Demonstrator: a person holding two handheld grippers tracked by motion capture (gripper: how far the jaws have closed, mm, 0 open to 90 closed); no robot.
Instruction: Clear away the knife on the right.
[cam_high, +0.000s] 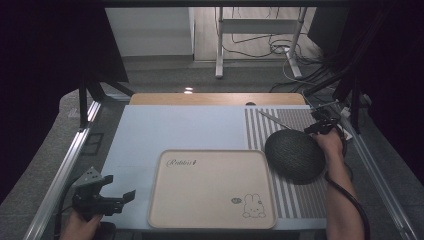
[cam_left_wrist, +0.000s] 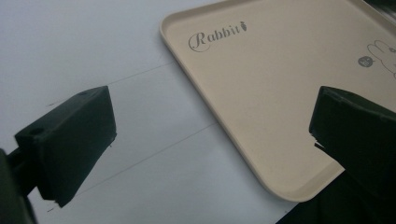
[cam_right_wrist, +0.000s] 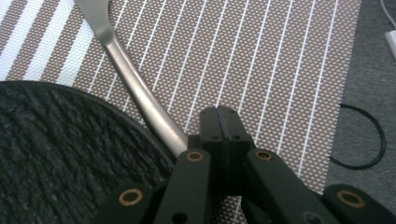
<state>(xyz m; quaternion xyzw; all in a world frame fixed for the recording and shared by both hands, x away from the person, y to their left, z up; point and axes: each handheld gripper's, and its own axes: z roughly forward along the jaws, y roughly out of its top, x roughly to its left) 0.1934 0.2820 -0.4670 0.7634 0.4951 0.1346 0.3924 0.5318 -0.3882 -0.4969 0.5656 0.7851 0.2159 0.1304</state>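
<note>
Right hand-held gripper (cam_right_wrist: 221, 122), jaws pressed together, pins a slim, curved silver utensil handle (cam_right_wrist: 135, 88).

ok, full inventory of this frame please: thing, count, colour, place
Rectangular plastic tray with rabbit print: 1, beige, front centre of the table, on the light blue mat.
Light blue mat: 1, pale blue, covers the table's left and middle.
Striped woven placemat: 1, brown-grey with white stripes, right side.
Round textured dark plate: 1, black, on the placemat, right of the tray.
Metal utensil handle: 1, silver, lying on the placemat beside the plate; its head is not visible.
Wooden tabletop edge: 1, tan, far side.
Left gripper: 1, black, front left, jaws open, empty.
Right gripper: 1, black, jaws shut, at the utensil handle's end.
</note>
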